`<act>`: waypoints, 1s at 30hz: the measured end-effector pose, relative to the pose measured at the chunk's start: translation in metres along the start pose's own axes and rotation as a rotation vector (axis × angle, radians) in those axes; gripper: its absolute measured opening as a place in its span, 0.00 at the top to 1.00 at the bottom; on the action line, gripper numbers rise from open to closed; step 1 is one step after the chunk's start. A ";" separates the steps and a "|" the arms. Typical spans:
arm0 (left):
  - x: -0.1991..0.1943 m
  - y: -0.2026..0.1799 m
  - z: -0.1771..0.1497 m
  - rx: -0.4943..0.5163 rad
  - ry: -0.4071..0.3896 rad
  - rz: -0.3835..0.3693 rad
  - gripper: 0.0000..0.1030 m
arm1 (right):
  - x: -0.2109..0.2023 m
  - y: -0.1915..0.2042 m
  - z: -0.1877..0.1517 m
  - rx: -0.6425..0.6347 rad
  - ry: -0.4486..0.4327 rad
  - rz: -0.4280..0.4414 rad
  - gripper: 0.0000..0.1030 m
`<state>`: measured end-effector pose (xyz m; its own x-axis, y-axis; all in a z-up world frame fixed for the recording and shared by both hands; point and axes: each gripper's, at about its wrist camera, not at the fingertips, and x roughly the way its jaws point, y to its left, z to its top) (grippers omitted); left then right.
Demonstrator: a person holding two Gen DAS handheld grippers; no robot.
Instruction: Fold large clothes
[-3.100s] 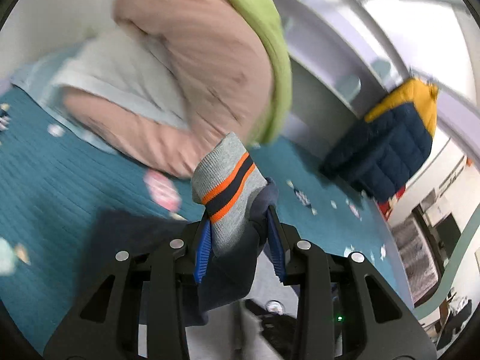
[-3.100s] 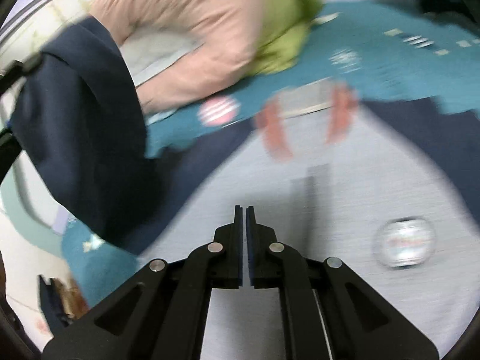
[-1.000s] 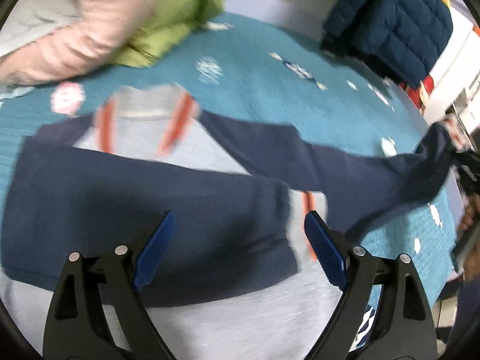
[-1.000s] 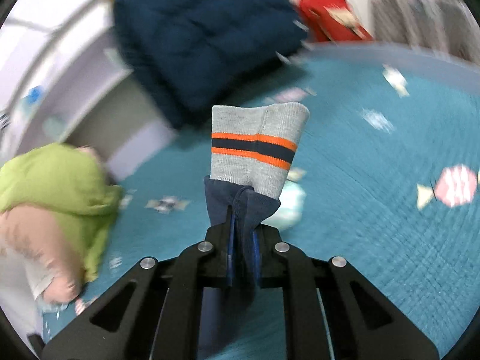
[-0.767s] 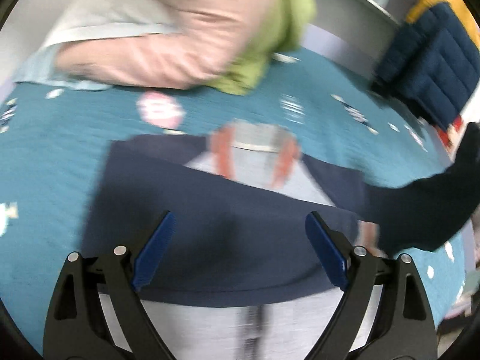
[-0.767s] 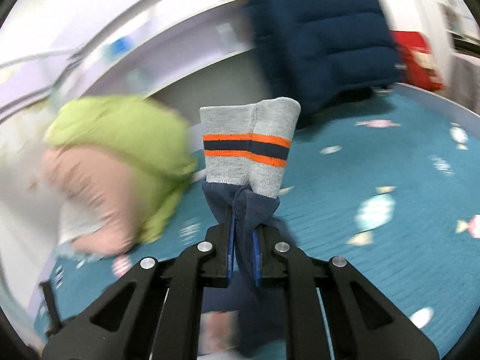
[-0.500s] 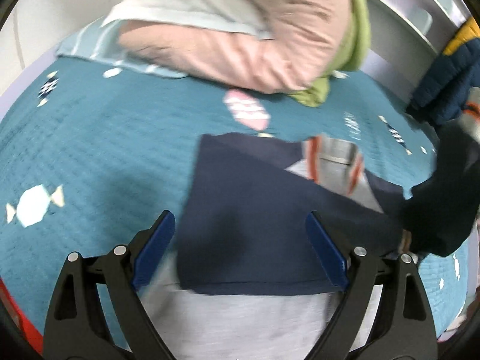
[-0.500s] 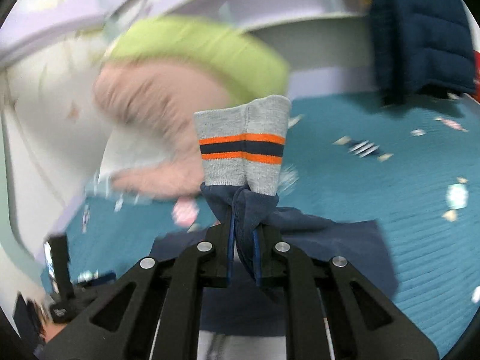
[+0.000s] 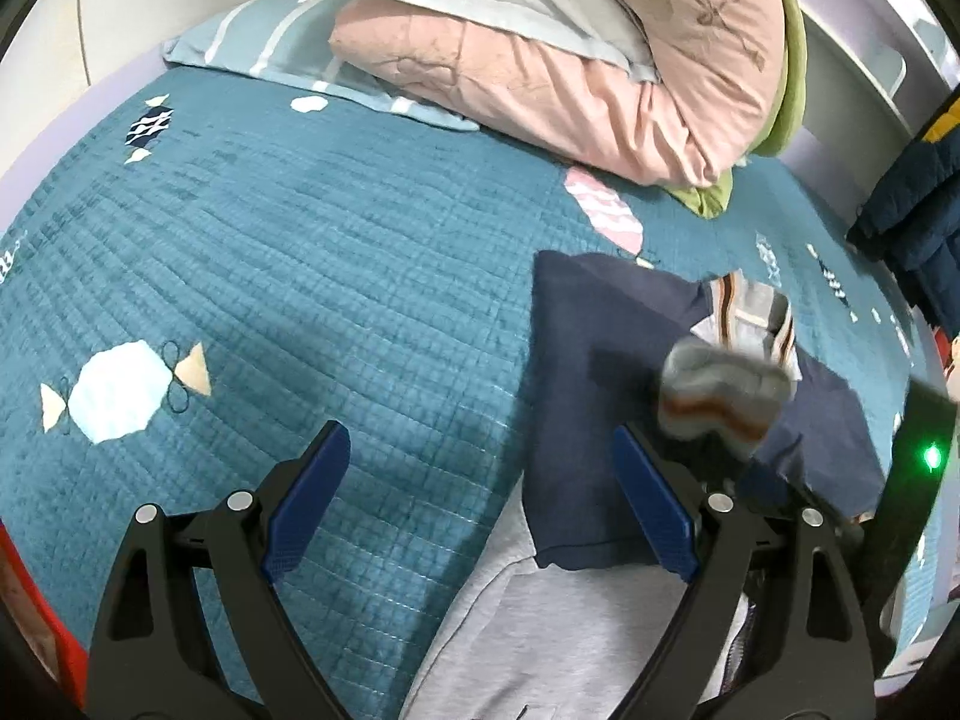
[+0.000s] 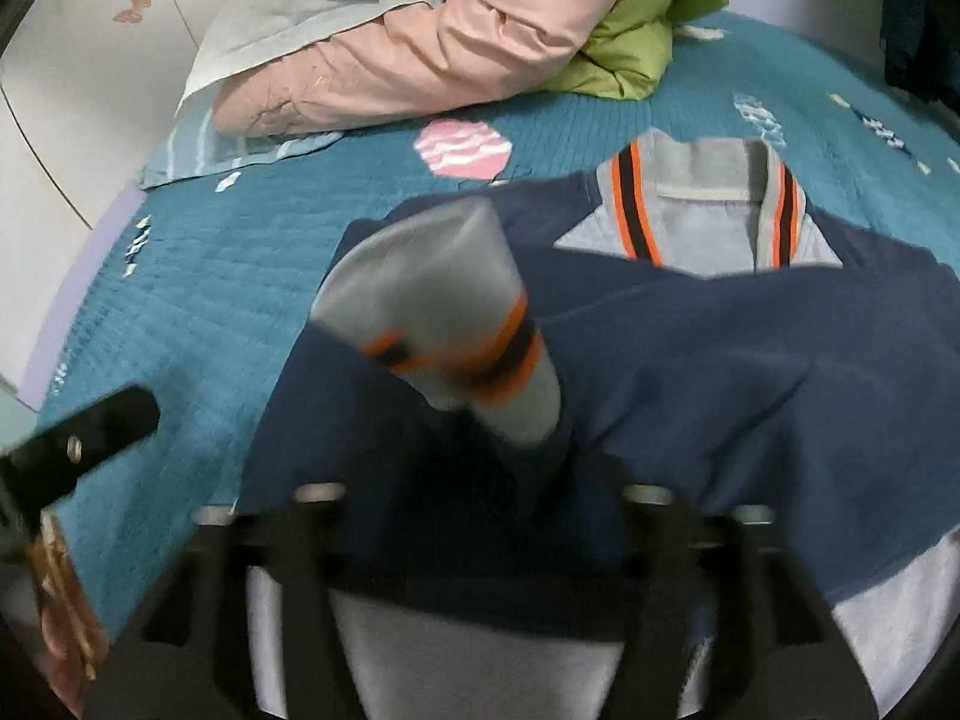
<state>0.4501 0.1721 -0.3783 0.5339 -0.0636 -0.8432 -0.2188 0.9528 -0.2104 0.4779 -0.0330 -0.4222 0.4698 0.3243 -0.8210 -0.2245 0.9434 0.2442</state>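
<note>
Two claws hang over the blue bed cover (image 9: 300, 276). The left claw (image 9: 480, 504) is wide and holds nothing. The right claw (image 10: 480, 516) is blurry; I cannot tell its grip. The sweater (image 10: 720, 372) lies flat, with its striped cuff (image 10: 444, 324) at 11 o'clock.

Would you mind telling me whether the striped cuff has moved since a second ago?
Yes. The striped cuff has swung leftward from over bare teal quilt near the navy puffer jacket to above the sweater's orange-striped collar, near the pink duvet.
</note>
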 end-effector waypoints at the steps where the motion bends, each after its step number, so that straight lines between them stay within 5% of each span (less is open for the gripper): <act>1: -0.003 -0.001 0.001 -0.010 -0.006 -0.005 0.14 | -0.012 -0.001 -0.002 -0.009 -0.018 0.003 0.34; 5: -0.016 -0.021 0.006 -0.005 -0.033 -0.056 0.13 | -0.052 -0.011 -0.002 -0.033 -0.094 0.007 0.30; 9: -0.010 -0.066 0.007 0.062 0.008 -0.164 0.13 | -0.091 -0.070 0.005 0.049 -0.154 -0.034 0.31; 11: 0.004 -0.086 0.003 0.087 0.067 -0.235 0.13 | -0.098 -0.112 0.011 0.116 -0.142 -0.083 0.56; 12: 0.011 -0.094 0.001 0.100 0.091 -0.242 0.13 | -0.100 -0.137 0.011 0.157 -0.126 -0.114 0.61; 14: 0.039 -0.113 -0.010 0.174 0.165 -0.191 0.13 | -0.096 -0.177 0.007 0.238 -0.072 -0.123 0.81; 17: 0.079 -0.116 -0.021 0.217 0.260 -0.068 0.13 | -0.070 -0.228 -0.008 0.336 0.062 -0.144 0.94; 19: 0.089 -0.112 -0.023 0.210 0.256 -0.061 0.11 | -0.052 -0.253 -0.023 0.392 0.103 -0.108 1.00; 24: 0.082 -0.115 -0.014 0.221 0.259 -0.097 0.10 | -0.063 -0.257 -0.014 0.421 0.106 -0.021 0.94; 28: 0.062 -0.100 0.022 0.150 0.195 -0.190 0.10 | -0.086 -0.267 0.015 0.412 0.022 -0.038 0.50; 30: 0.065 -0.090 0.041 0.113 0.194 -0.178 0.10 | -0.085 -0.277 0.029 0.401 0.021 -0.095 0.49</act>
<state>0.5381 0.0945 -0.3937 0.3868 -0.2780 -0.8793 -0.0375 0.9480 -0.3162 0.5252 -0.3201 -0.4053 0.4540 0.2366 -0.8590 0.1720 0.9227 0.3451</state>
